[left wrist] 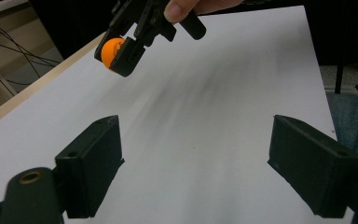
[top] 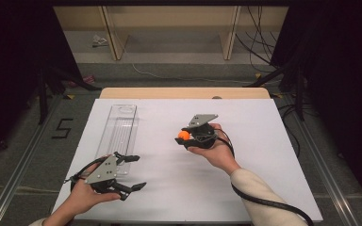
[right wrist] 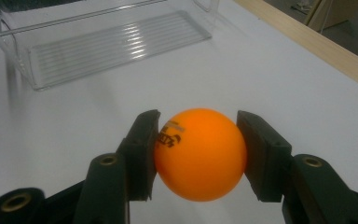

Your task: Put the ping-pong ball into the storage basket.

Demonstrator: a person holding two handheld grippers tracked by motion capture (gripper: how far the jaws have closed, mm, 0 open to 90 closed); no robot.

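An orange ball [right wrist: 199,154] with dark print sits clamped between the two black pads of my right gripper [right wrist: 198,151]. In the high view that right gripper [top: 186,135] hovers over the middle of the white table and points left, the orange ball [top: 184,135] at its tip. My left gripper [top: 134,172] stands open at the table's front left, nothing between its jaws. Its own view shows the left gripper [left wrist: 193,163] spread wide over bare white surface, with the right gripper and the orange ball [left wrist: 110,50] farther off at top left.
A long clear plastic tray [top: 118,129] lies on the left of the white table [top: 245,179], left of the ball; the same clear plastic tray [right wrist: 98,42] holds nothing. A wooden table edge [top: 184,92] runs along the back. Black cables trail from both grippers.
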